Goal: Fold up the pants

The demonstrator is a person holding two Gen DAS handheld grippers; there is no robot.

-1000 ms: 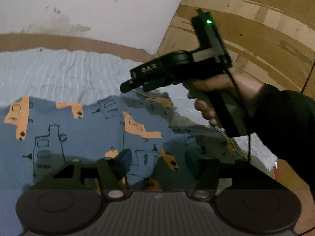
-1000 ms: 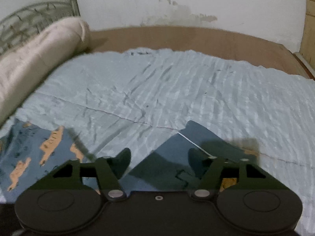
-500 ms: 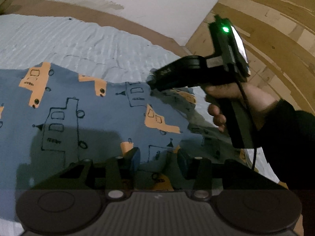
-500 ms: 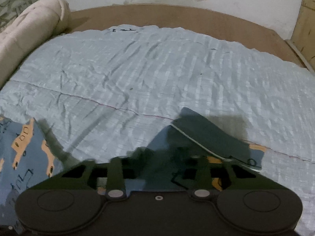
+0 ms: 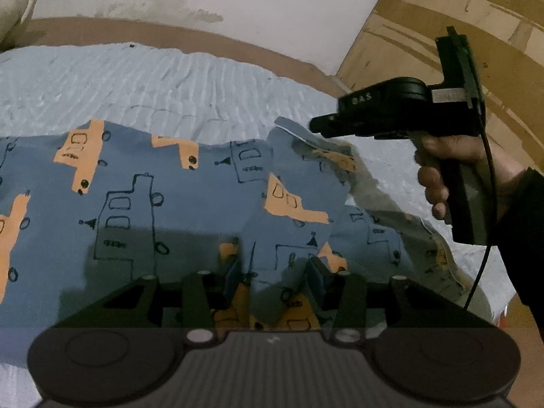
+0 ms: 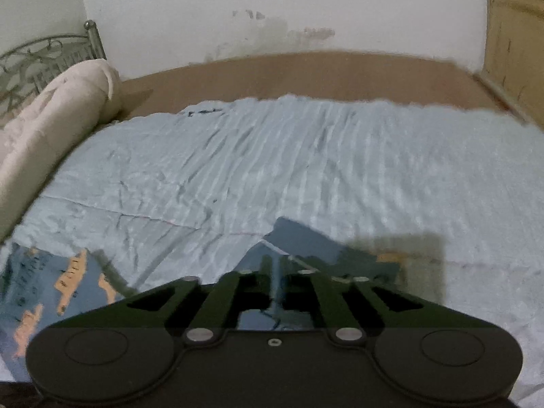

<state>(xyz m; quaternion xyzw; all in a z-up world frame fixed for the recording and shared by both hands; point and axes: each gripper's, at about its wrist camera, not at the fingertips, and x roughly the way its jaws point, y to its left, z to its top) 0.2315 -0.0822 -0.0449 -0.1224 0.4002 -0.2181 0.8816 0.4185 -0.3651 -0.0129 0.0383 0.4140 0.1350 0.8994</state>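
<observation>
Blue pants [image 5: 142, 197] with orange truck prints lie spread on a light blue bed sheet [image 5: 142, 81]. My left gripper [image 5: 275, 268] is low over the near edge of the pants, its jaws partly apart with a fold of cloth bunched between them. My right gripper [image 5: 316, 125], seen from the side in the left wrist view, is shut on the far right corner of the pants and holds it raised. In the right wrist view that gripper [image 6: 275, 272] has its jaws close together on a blue flap of the pants [image 6: 306, 238].
A rolled beige blanket [image 6: 57, 119] lies along the left side of the bed by a metal headboard [image 6: 40, 57]. A brown bed frame [image 6: 306, 74] and white wall run behind. Wooden panelling [image 5: 425, 34] stands at the right.
My right gripper has closed on the pants corner. My left gripper has drawn back a little, and cloth is now bunched between its jaws.
</observation>
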